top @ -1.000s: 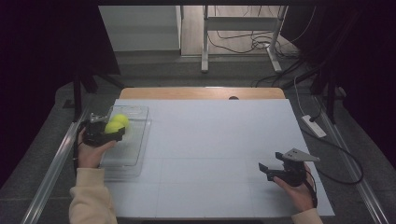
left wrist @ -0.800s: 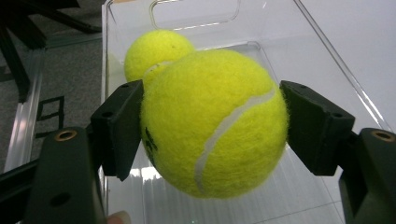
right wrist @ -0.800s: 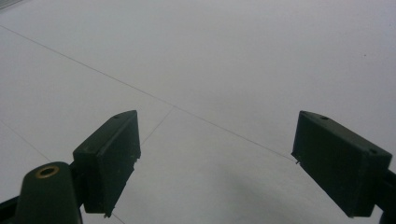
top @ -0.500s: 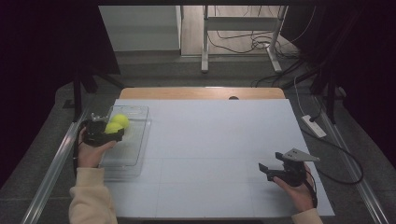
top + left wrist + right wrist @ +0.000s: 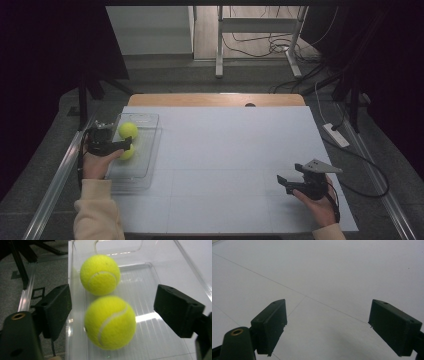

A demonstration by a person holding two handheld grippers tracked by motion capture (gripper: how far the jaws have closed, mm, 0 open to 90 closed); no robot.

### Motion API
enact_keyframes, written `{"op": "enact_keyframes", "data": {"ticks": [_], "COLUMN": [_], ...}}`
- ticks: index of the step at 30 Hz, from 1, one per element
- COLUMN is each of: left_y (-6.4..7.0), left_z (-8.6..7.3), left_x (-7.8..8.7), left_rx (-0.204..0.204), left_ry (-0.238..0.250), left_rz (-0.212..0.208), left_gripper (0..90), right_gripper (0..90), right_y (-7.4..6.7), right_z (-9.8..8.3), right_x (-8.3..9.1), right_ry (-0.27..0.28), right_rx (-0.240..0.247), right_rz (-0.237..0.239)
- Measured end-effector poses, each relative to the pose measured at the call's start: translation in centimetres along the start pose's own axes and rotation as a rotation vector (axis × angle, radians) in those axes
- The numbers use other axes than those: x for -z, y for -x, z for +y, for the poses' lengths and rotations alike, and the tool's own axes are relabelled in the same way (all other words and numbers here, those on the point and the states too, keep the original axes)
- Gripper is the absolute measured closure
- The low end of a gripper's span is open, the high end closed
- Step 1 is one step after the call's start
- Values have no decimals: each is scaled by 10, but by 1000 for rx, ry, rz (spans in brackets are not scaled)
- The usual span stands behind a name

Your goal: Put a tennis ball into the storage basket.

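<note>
Letting go now: your left gripper (image 5: 112,315) has just been opening, jaws clear of the near tennis ball (image 5: 110,322) in the clear tray (image 5: 175,272). Lift straight up, avoid nudging it.

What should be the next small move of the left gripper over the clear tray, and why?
Probably lift the left gripper up out of the clear tray. Its jaws have just been opening, gaps show on both sides of the nearer tennis ball, and that ball lies in the tray beside the other tennis ball.
</note>
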State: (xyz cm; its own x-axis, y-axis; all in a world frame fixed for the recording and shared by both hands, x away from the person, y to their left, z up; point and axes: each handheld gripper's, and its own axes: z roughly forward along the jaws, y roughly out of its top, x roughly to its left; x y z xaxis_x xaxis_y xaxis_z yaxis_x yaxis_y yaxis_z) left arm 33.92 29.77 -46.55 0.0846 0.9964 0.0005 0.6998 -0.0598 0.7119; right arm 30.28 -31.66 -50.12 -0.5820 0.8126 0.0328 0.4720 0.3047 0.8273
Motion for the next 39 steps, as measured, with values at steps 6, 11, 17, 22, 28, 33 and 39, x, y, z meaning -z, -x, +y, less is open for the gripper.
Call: {"op": "enact_keyframes", "data": {"ticks": [6, 11, 17, 22, 28, 33, 39], "left_y": [5, 4, 6, 10, 15, 21, 33], "left_z": [3, 2, 2, 1, -2, -6, -15], "left_x": [7, 10, 13, 14, 20, 24, 28], "left_rx": [-18, -10, 2, -16, -25, -52, -84], "left_ry": [36, 57, 83, 99, 124, 139, 160], "left_rz": [-41, -111, -188, -217, -251, -277, -329], "left_gripper": [126, 124, 123, 122, 123, 123, 105], "right_gripper": [151, 151, 151, 151, 152, 152, 153], "right_y": [0, 0, 1, 0, 3, 4, 4], "right_z": [0, 0, 0, 0, 0, 1, 1], "right_x": [0, 0, -1, -2, -1, 0, 0], "right_ry": [0, 1, 0, -2, 9, 14, 15], "right_rx": [2, 0, 0, 5, -9, -11, -9], "right_rz": [-1, -3, -2, 2, 7, 12, 19]}}
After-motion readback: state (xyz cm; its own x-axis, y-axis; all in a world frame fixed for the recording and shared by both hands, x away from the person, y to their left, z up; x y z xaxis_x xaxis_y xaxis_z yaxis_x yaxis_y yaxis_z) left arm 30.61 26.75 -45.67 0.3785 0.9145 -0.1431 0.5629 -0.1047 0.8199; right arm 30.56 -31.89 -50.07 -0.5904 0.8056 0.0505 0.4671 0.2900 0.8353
